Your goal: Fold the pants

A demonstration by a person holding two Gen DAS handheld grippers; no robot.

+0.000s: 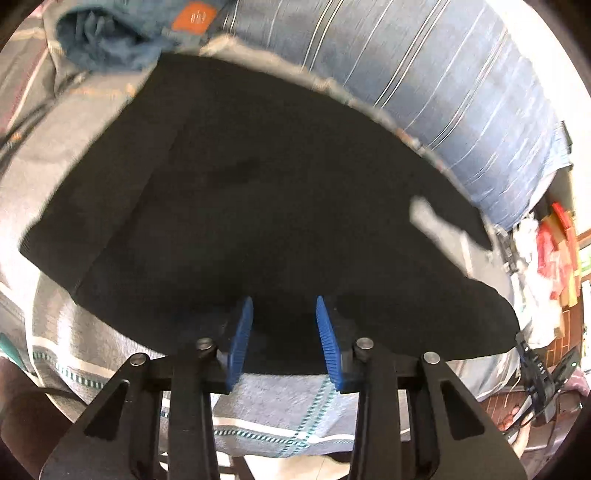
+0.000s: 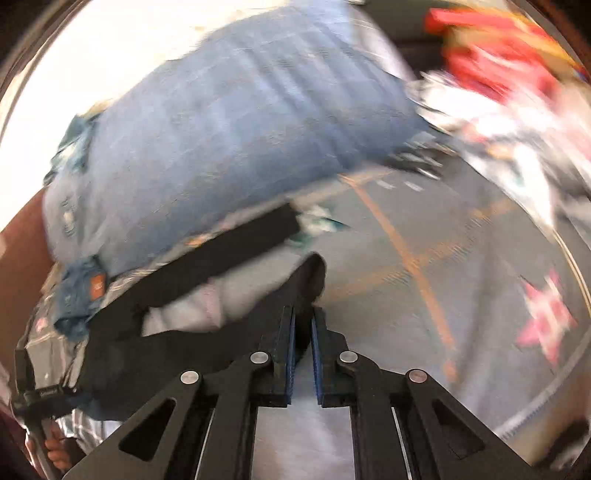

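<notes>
The black pants [image 1: 258, 192] lie spread flat on a grey checked bedsheet [image 1: 280, 417], filling the left wrist view. My left gripper [image 1: 284, 306] is open, its blue pads [image 1: 242, 339] just over the near edge of the pants, holding nothing. In the blurred right wrist view my right gripper [image 2: 303, 314] is shut on a corner of the pants [image 2: 310, 280] and lifts it off the sheet; the rest of the pants [image 2: 155, 350] trail to the left. The right gripper also shows in the left wrist view [image 1: 543, 373] at the far right.
A blue striped pillow [image 1: 424, 74] lies behind the pants. Crumpled jeans with an orange patch [image 1: 192, 18] sit at the back left. Red and white clutter [image 2: 498, 74] is beyond the bed's right side. A pink star print [image 2: 546, 321] marks the sheet.
</notes>
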